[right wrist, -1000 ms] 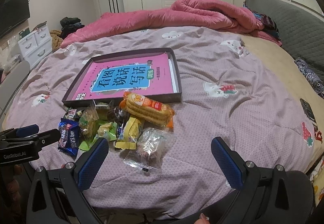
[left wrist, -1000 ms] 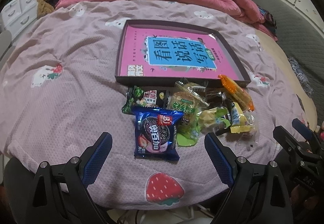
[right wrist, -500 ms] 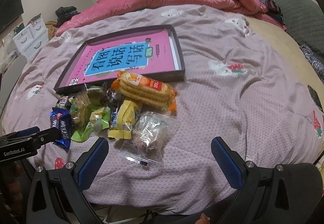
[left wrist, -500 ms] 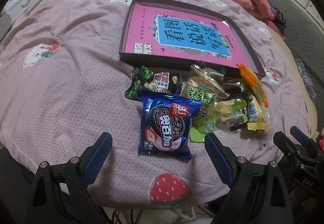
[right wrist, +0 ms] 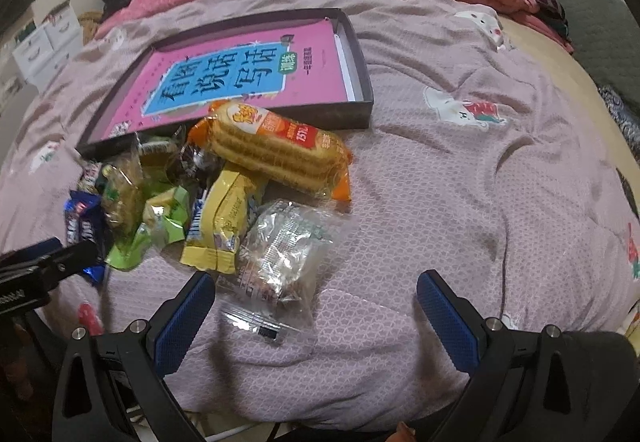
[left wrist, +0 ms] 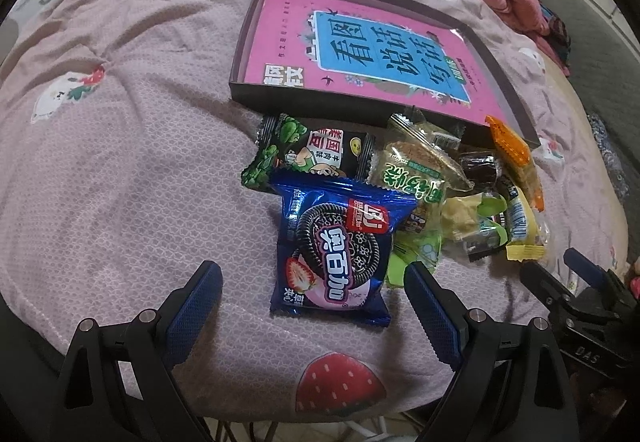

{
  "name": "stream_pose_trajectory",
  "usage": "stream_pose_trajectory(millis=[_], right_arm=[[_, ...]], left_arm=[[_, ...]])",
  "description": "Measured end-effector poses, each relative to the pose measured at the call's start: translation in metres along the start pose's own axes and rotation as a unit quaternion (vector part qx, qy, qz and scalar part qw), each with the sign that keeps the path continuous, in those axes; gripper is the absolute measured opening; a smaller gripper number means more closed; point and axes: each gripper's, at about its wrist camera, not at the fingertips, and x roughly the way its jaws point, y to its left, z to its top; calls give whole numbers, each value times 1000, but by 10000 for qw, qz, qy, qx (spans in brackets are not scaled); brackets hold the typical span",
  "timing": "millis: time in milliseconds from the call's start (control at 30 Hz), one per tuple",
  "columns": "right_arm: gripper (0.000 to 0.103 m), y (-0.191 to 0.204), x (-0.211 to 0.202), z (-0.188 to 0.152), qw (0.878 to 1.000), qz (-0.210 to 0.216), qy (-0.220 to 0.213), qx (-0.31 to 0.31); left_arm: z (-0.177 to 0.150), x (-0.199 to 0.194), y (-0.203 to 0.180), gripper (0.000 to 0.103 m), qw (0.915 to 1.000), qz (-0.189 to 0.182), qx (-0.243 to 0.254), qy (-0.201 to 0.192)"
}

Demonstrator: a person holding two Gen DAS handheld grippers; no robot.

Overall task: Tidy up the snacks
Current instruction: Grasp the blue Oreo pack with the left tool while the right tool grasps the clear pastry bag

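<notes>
Fig.: start of snack sorting, both wrist views. We judged the task barely begun. All snacks lay in one loose heap on the bed (left wrist: 132, 130), near its front edge and just outside the front wall of the tray (left wrist: 256, 22); the tray held only a pink book (left wrist: 360, 42), no snacks.

Heap, left to right: blue Oreo pack (left wrist: 332, 254) nearest the front edge, overlapping a black-green pack (left wrist: 312, 154) behind it; a green cracker pack (left wrist: 416, 178); small green and yellow wrapped pieces; a yellow pack (right wrist: 226, 218); an orange biscuit sleeve (right wrist: 272, 146) resting against the tray's front wall; a clear bag (right wrist: 280, 254) at the heap's right end.

Left gripper (left wrist: 312, 306): jaws wide, nothing held, straddling the Oreo pack's near end w/o visible contact. Right gripper (right wrist: 316, 306): jaws wide, nothing held, clear bag lying just inside the left finger (right wrist: 184, 318). Every piece was left to move, presumably into the tray.

Vs. the earlier frames: both cameras had come lower and nearer the heap, so the packs filled more of each view. The Oreo pack, earlier well ahead of the left jaws, now sat btwn them; the clear bag likewise had come up to the right jaws. No snack had shifted; jaw openings were unchanged.
</notes>
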Motion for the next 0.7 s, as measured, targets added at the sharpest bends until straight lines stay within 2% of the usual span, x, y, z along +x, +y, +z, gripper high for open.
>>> stream_pose_trajectory(millis=[133, 267, 300, 500, 533, 600, 700], right_arm=[[94, -4, 0, 1, 9999, -108, -44, 54], [81, -7, 0, 4, 9998, -144, -97, 64], [75, -8, 1, 5, 9999, -105, -87, 48], [65, -15, 11, 10, 9996, 206, 53, 183], [62, -15, 12, 11, 9995, 261, 41, 192], [48, -16, 13, 13, 9989, 437, 29, 180], [42, -17, 12, 13, 9981, 580, -22, 208]], left_arm=[[0, 2, 0, 93, 10000, -4, 18, 30], [1, 5, -2, 93, 10000, 3, 35, 57], [1, 5, -2, 93, 10000, -1, 34, 59], [5, 9, -2, 93, 10000, 0, 26, 76], [5, 10, -2, 93, 10000, -2, 22, 67], [5, 11, -1, 93, 10000, -8, 13, 57], [7, 11, -1, 93, 10000, -57, 1, -7]])
